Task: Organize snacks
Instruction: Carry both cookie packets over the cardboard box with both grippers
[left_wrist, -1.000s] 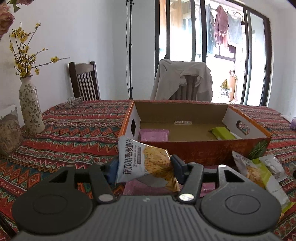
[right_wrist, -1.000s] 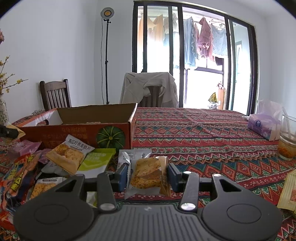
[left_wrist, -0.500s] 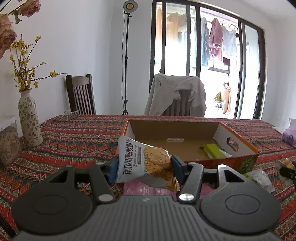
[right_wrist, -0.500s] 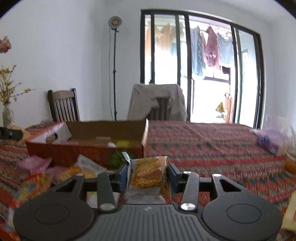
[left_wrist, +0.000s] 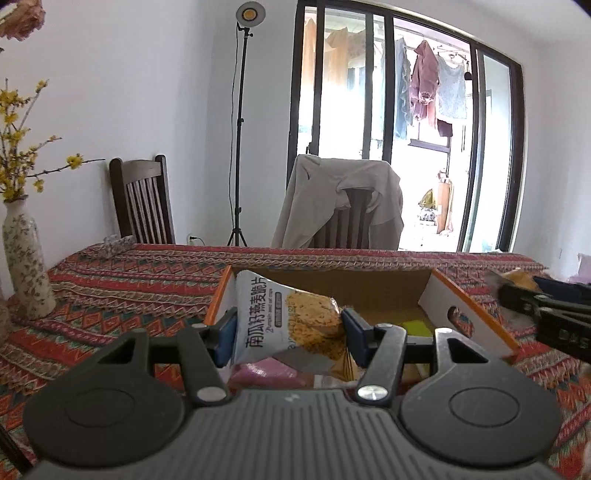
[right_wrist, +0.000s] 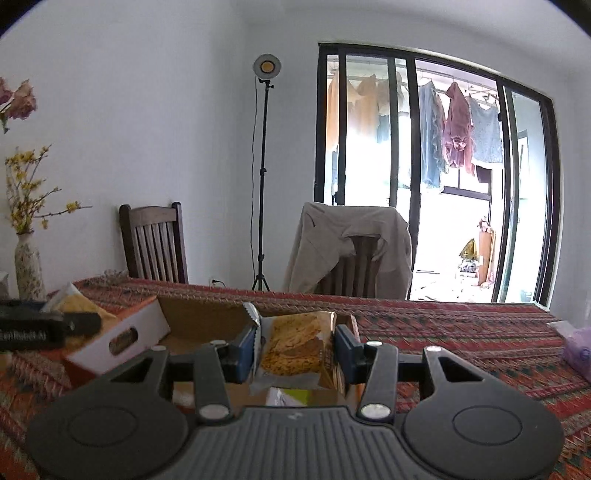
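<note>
Both grippers raised over box (left_wrist: 469, 317), fingers pinching oat crisp packet (left_wrist: 288, 321), cracker packet (right_wrist: 295, 347), box floor mostly hidden

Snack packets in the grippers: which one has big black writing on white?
The white oat-crisp packet in the left gripper; the right gripper's clear-edged packet shows none.

Two hand-held grippers: the left hand-held gripper (left_wrist: 288, 332) and the right hand-held gripper (right_wrist: 295, 349). Two oat-crisp snack packets, a white-and-yellow packet (left_wrist: 284, 321) and a clear-edged yellow packet (right_wrist: 291, 347). One open orange-and-white cardboard box (left_wrist: 469, 317); inside it, one lime-green packet (left_wrist: 415, 328). One pink packet (left_wrist: 264, 373). One worktop under a red patterned cloth (left_wrist: 122, 277). Two chairs: one dark wooden slatted chair (left_wrist: 142, 199) and one chair draped with a beige jacket (left_wrist: 340, 203). One floral ceramic vase (left_wrist: 24, 254). One lamp on a tripod stand (left_wrist: 242, 122).
</note>
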